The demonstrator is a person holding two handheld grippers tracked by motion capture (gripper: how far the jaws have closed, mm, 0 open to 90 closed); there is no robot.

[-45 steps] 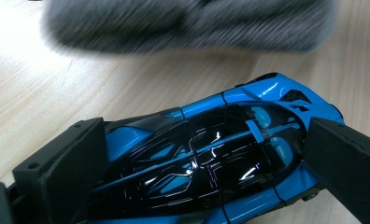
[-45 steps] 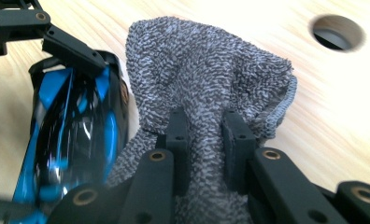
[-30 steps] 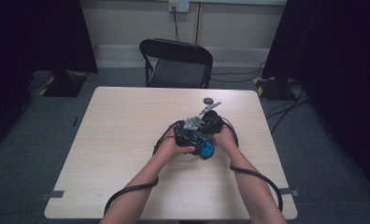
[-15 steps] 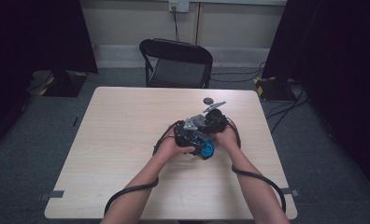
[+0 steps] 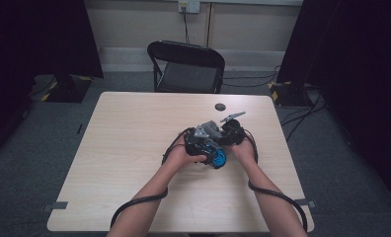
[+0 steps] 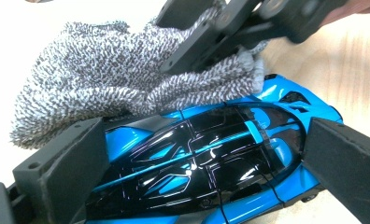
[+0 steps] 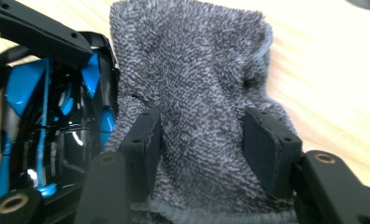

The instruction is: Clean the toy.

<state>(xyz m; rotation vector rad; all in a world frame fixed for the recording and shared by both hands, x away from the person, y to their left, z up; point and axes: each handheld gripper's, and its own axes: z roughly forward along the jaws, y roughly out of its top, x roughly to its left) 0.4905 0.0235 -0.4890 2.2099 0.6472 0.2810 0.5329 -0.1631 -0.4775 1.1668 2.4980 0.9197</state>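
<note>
A blue and black toy car lies lengthwise between the jaws of my left gripper, which is shut on its two ends. A grey terry cloth is draped against the car's side. My right gripper straddles the cloth. Its jaws have just been opening and now stand apart, with the cloth loose between them. In the high view both hands meet over the car right of the table's middle.
The pale wooden table has a small dark round object near its far edge. A black folding chair stands behind the table. Cables trail from both grippers toward the near edge.
</note>
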